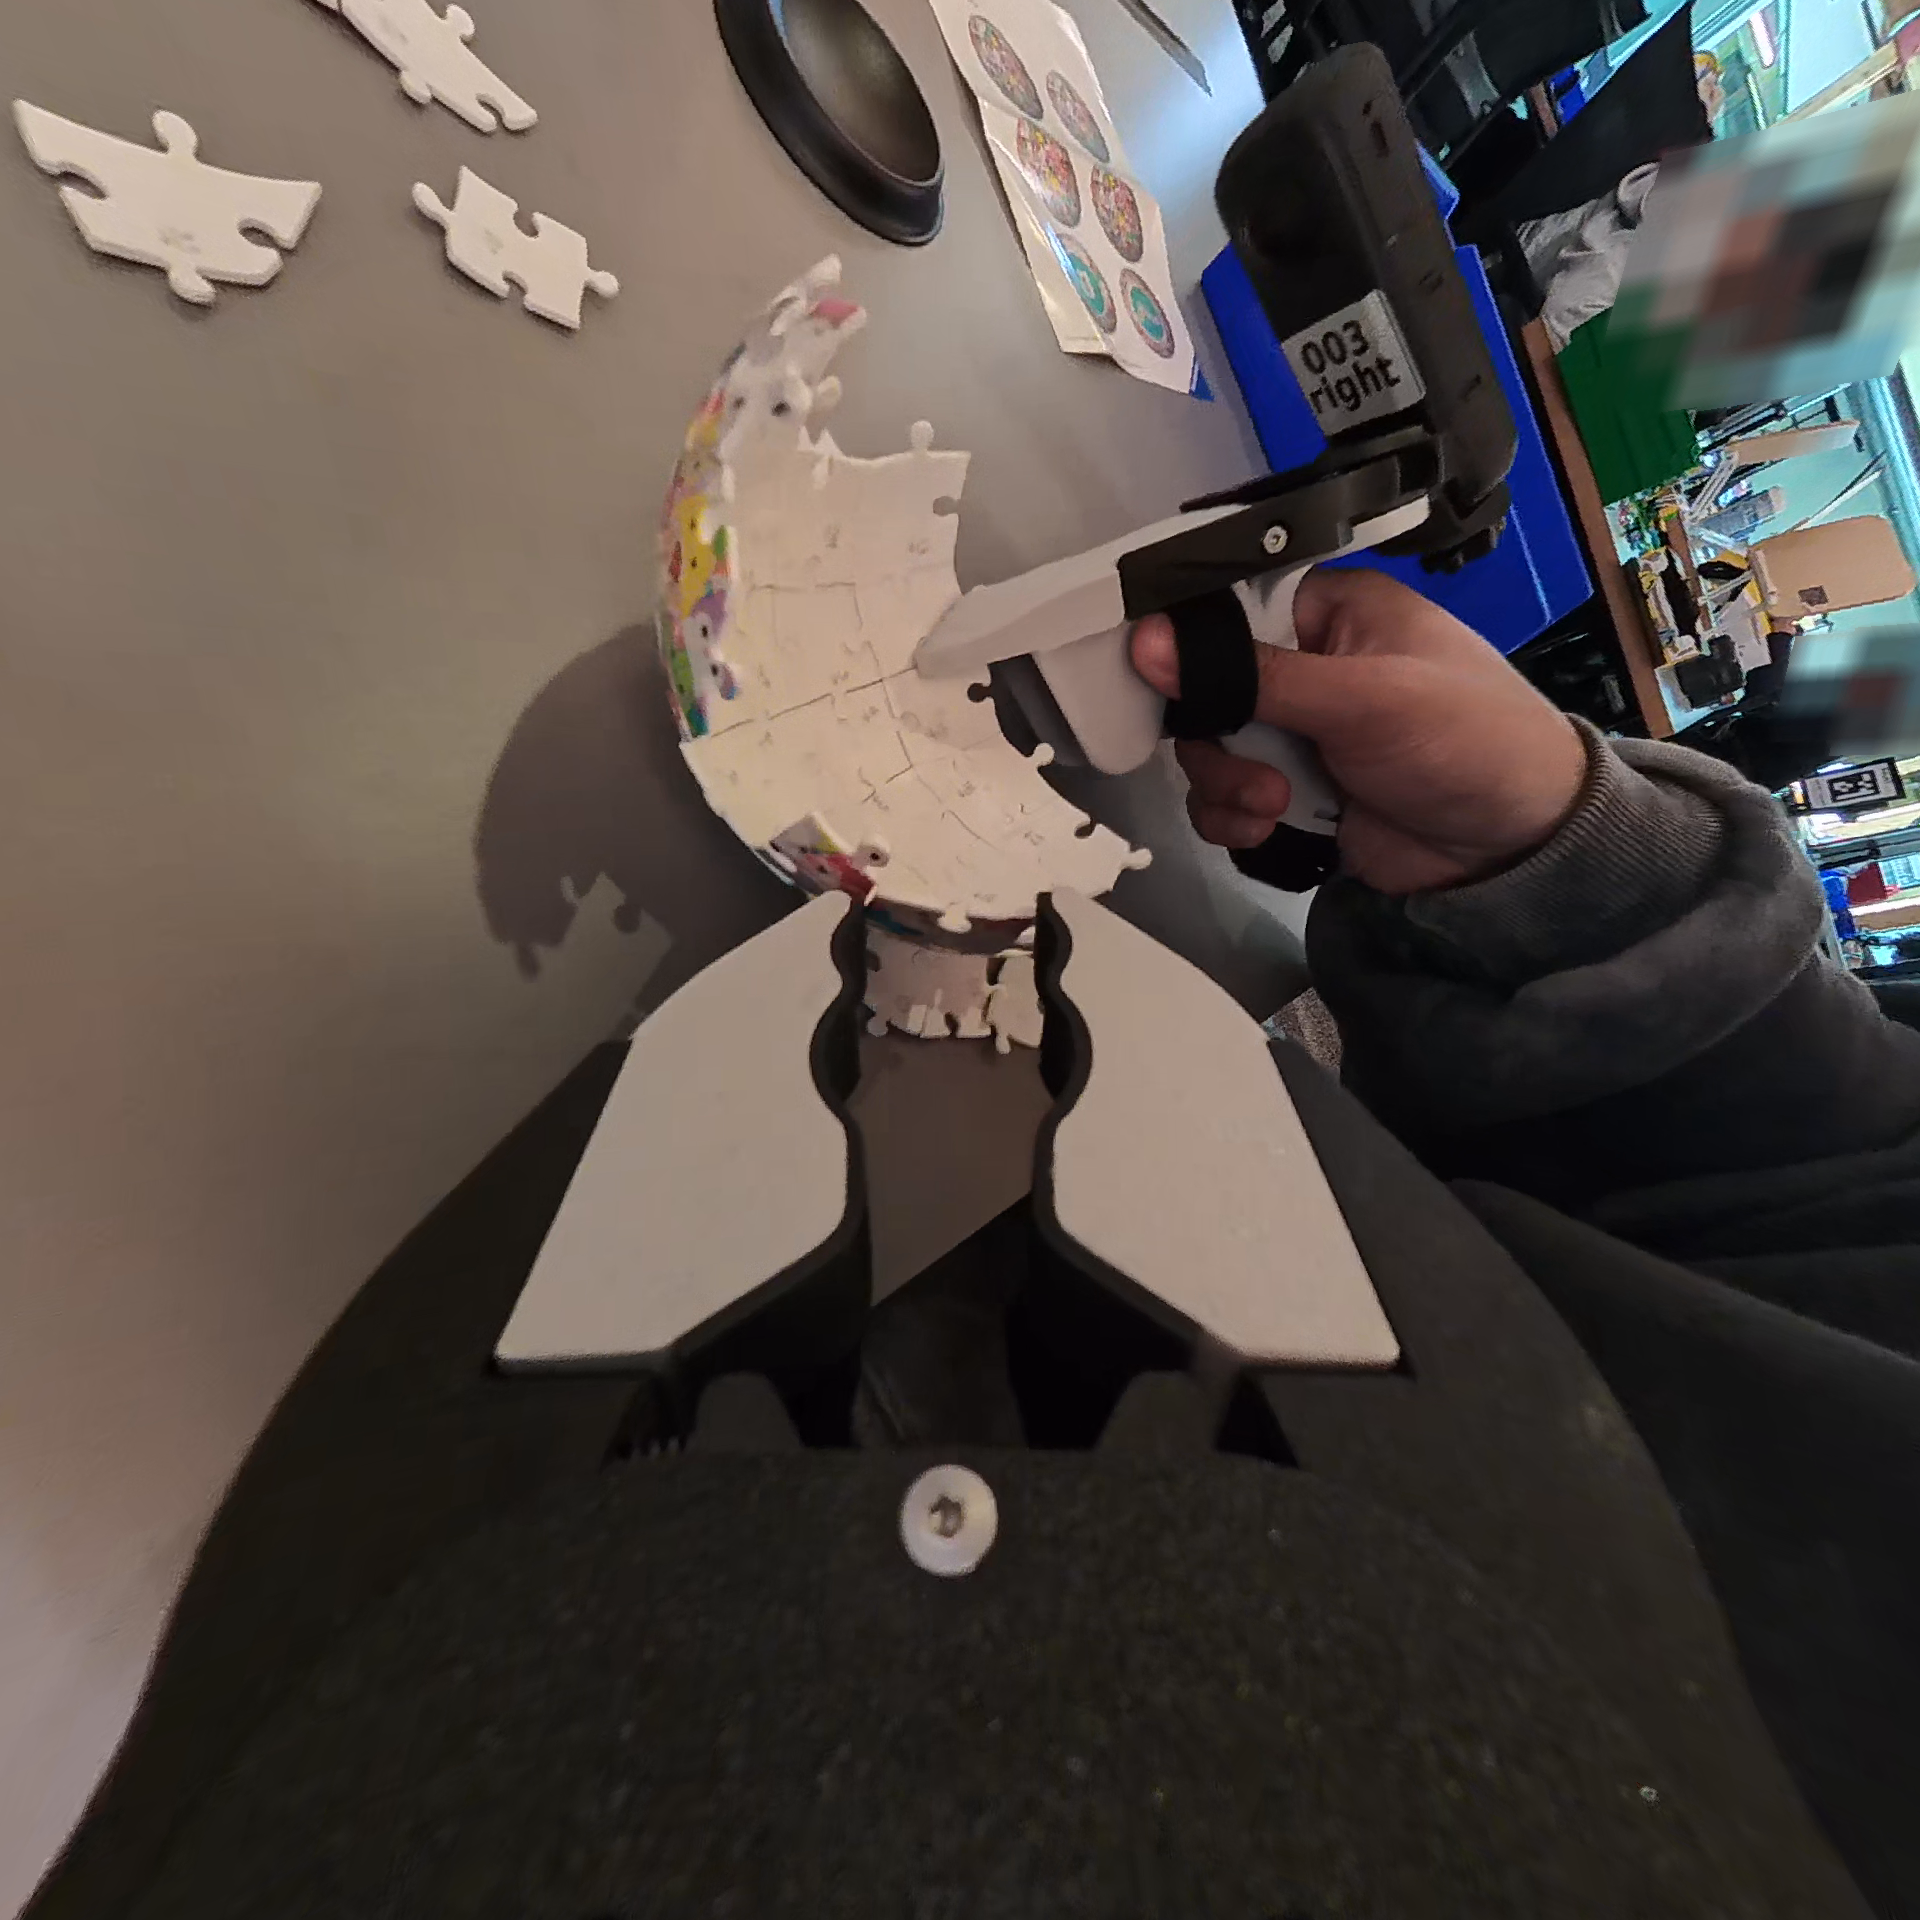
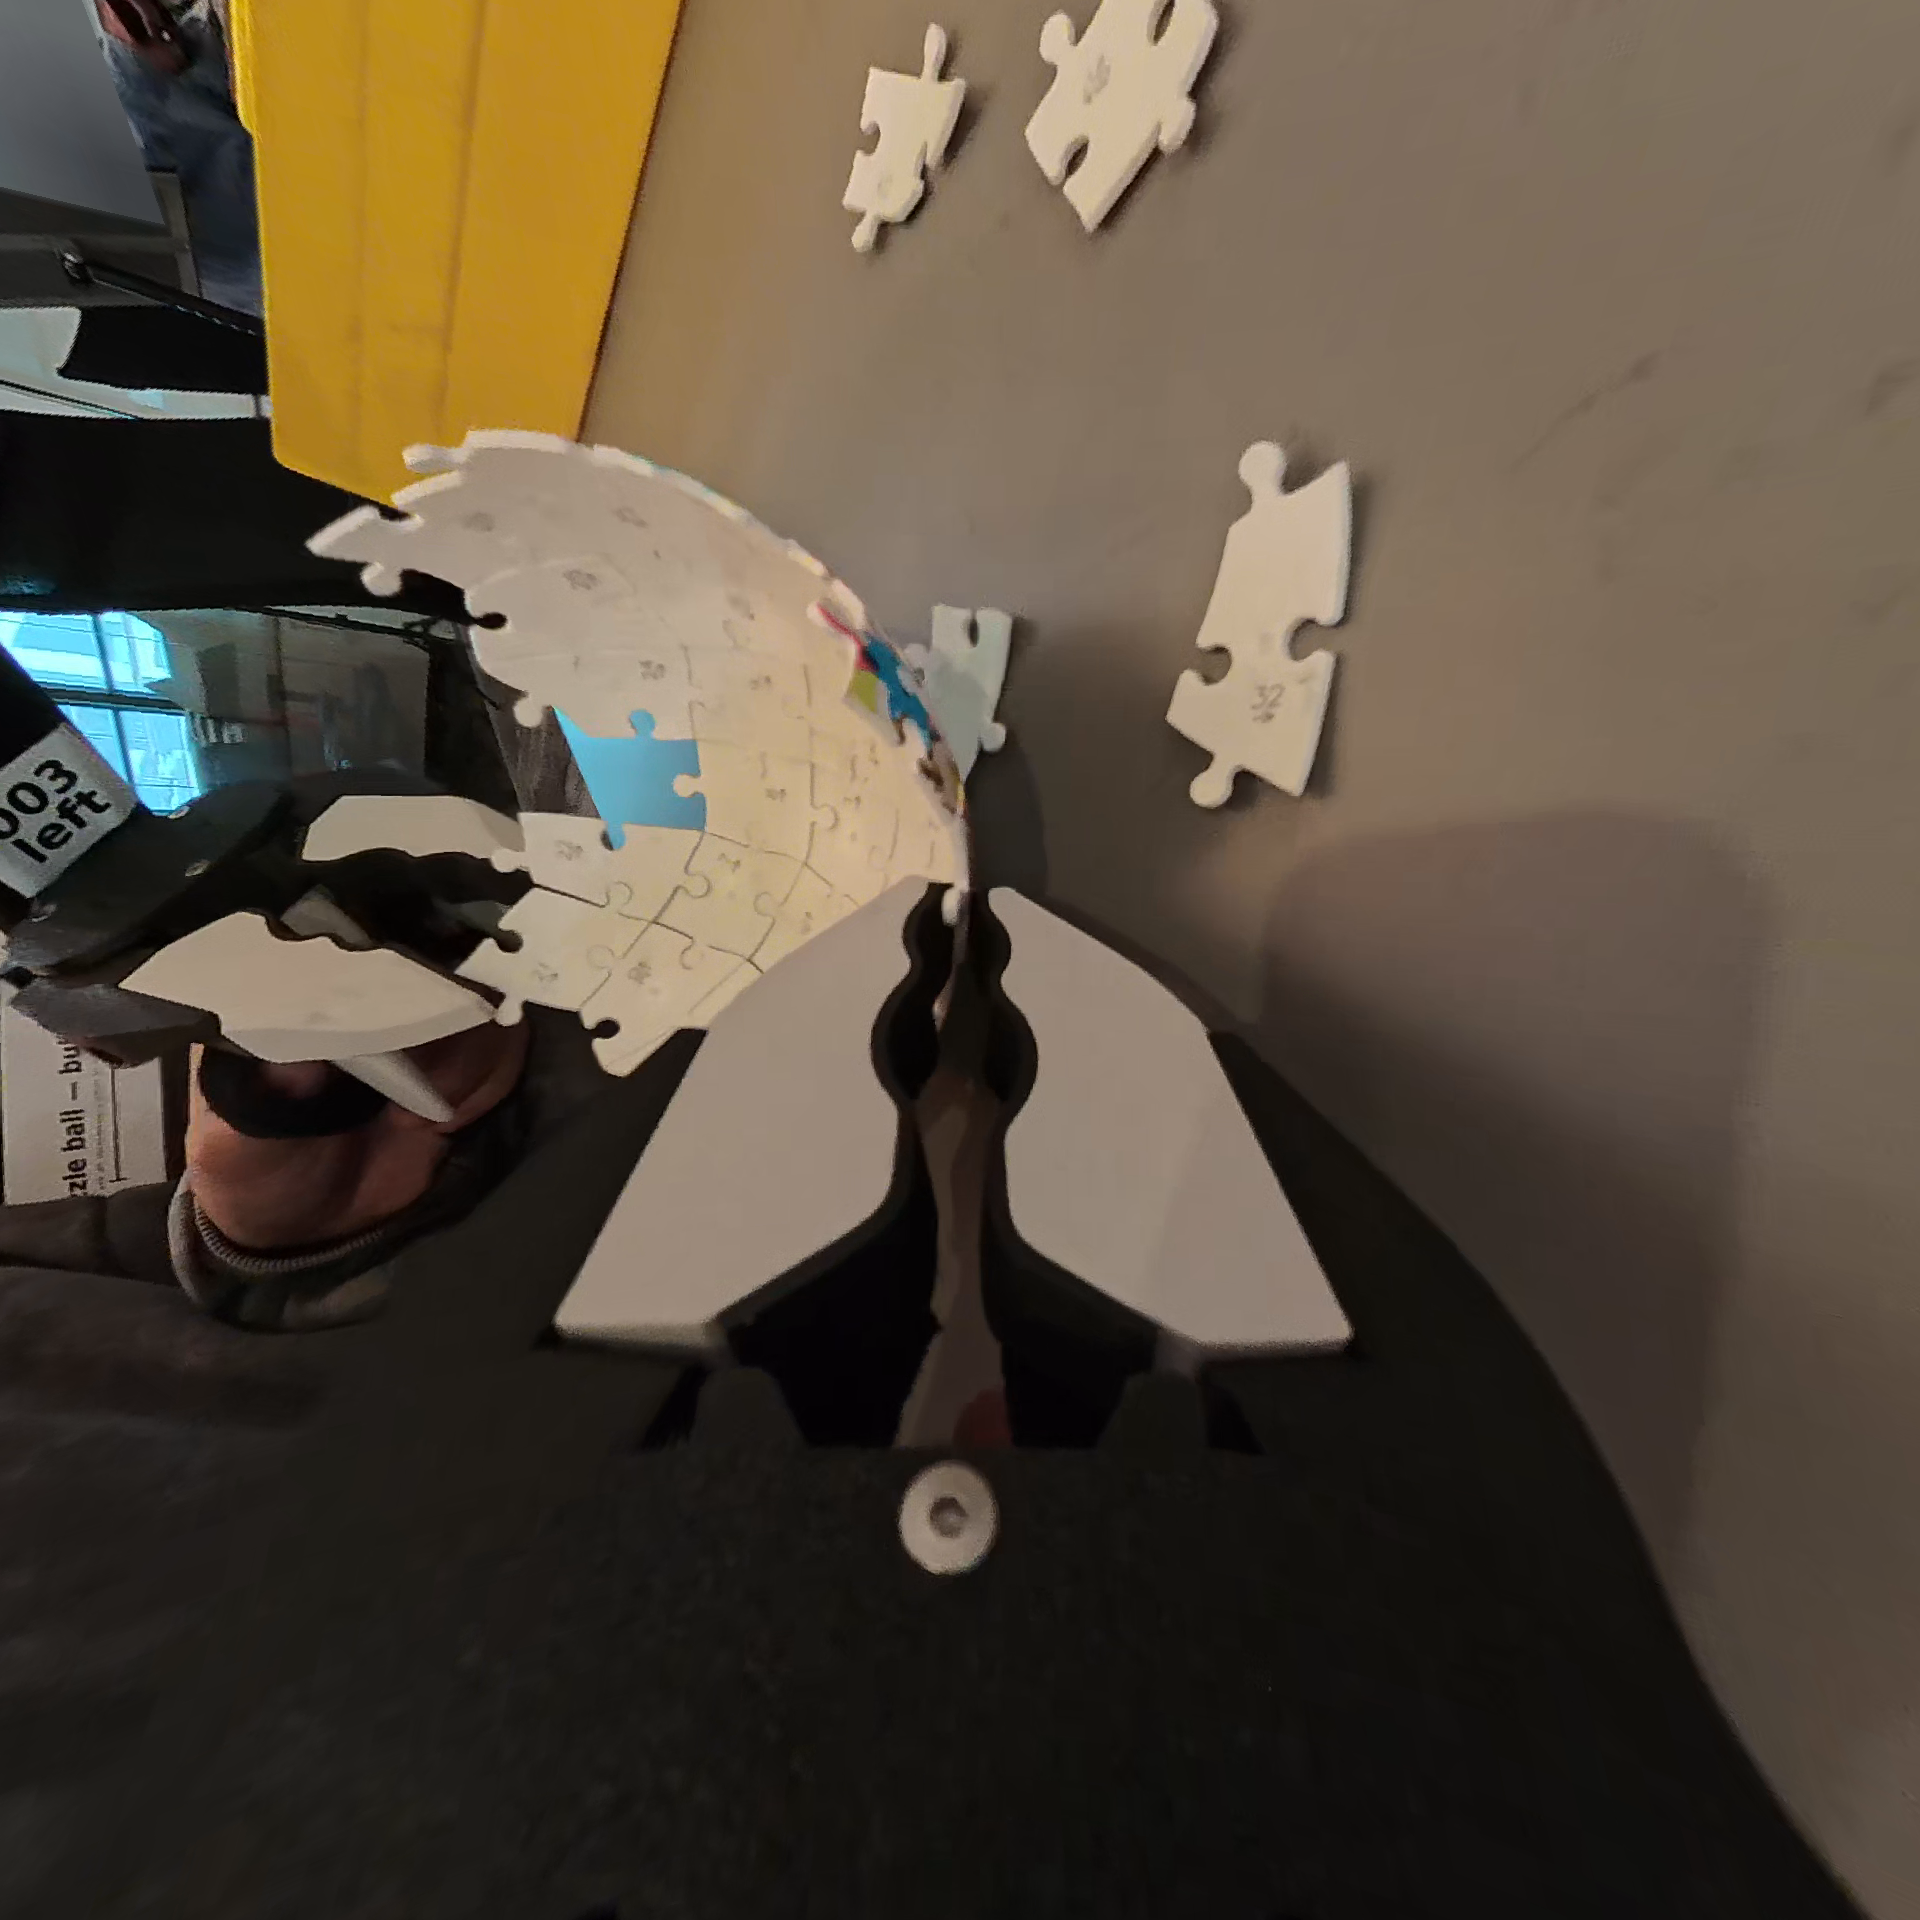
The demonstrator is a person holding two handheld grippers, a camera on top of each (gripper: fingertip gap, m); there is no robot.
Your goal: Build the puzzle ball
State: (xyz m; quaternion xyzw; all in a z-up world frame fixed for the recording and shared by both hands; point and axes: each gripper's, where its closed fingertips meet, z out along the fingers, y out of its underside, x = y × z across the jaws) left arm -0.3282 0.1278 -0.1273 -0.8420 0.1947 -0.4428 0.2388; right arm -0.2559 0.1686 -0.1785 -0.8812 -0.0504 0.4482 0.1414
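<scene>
Gripping puzzle ball point(image 1: 831, 665) rim — left claw point(image 1: 945, 925) | right claw point(image 2: 961, 914) pinched on its edge | white label on each.

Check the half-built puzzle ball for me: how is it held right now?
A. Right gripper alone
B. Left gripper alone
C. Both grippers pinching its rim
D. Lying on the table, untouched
C: the right gripper is shut on the puzzle ball rim, and the left gripper clamps its lower edge.

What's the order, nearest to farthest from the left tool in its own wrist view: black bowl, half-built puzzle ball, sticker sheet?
1. Half-built puzzle ball, at the left tool tips.
2. Black bowl, beyond, top centre.
3. Sticker sheet, upper right; close call with the bowl.
</scene>
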